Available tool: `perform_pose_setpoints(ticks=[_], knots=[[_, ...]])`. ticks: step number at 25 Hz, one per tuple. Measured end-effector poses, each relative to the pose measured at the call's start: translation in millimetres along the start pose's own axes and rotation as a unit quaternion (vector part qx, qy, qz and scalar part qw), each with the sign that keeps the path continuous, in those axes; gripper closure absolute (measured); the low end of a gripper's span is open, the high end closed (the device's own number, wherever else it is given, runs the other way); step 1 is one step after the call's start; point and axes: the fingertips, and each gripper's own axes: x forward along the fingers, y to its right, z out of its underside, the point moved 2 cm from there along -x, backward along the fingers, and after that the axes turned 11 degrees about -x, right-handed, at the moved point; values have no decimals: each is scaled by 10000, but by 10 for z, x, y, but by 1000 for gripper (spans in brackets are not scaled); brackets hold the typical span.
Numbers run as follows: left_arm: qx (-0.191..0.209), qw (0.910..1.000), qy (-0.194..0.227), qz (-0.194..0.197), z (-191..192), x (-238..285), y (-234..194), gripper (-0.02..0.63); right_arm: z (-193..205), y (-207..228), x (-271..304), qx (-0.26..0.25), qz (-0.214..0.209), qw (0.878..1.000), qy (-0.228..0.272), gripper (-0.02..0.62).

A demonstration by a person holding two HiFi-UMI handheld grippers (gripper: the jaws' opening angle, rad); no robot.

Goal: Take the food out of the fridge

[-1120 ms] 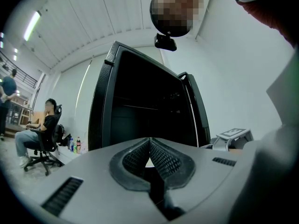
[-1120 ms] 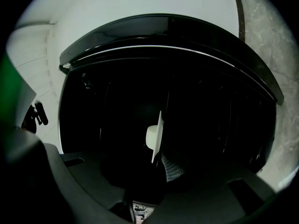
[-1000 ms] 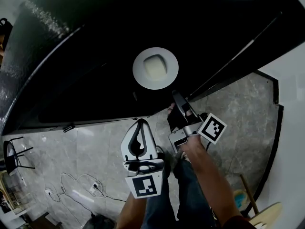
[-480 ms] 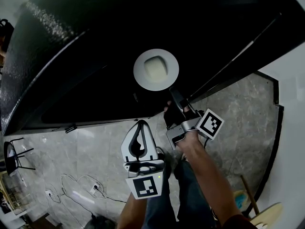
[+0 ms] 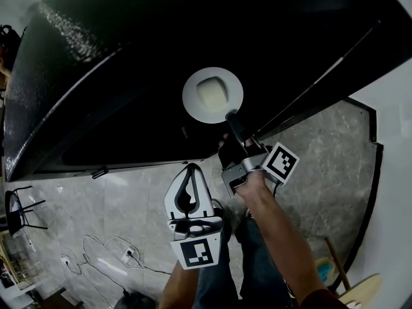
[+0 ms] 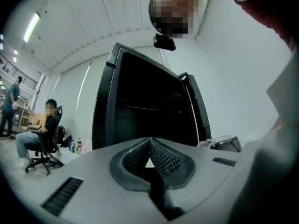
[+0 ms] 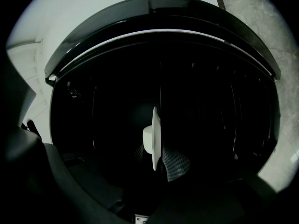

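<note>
A white plate (image 5: 193, 105) with a pale block of food (image 5: 210, 91) sits on a shelf inside the dark open fridge (image 5: 116, 76). My right gripper (image 5: 230, 118) reaches into the fridge to the plate's near rim. In the right gripper view the plate (image 7: 155, 125) shows edge-on between the two pads, with the food (image 7: 147, 139) on its left face. The jaws are opening and I see no pad pressing the rim. My left gripper (image 5: 190, 167) hangs back over the floor, shut and holding nothing; its pads (image 6: 161, 160) meet at the tip, facing the fridge (image 6: 140, 111).
Grey tiled floor (image 5: 309, 159) lies below the fridge. White cables (image 5: 109, 250) and a black stool (image 5: 19, 211) are at the lower left. A person sits on an office chair (image 6: 39, 134) far left of the fridge, with bottles (image 6: 74, 146) beside.
My right gripper has moved up and forward into the fridge, so its tip now sits at the plate's near rim. The left gripper has stayed in place.
</note>
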Motion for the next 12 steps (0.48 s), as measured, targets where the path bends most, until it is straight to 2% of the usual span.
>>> perform_pose_setpoints(ticks=[12], knots=[[-1, 10000, -26, -7, 0, 13, -5, 592, 15, -2, 123, 75, 62, 9999, -70, 471]])
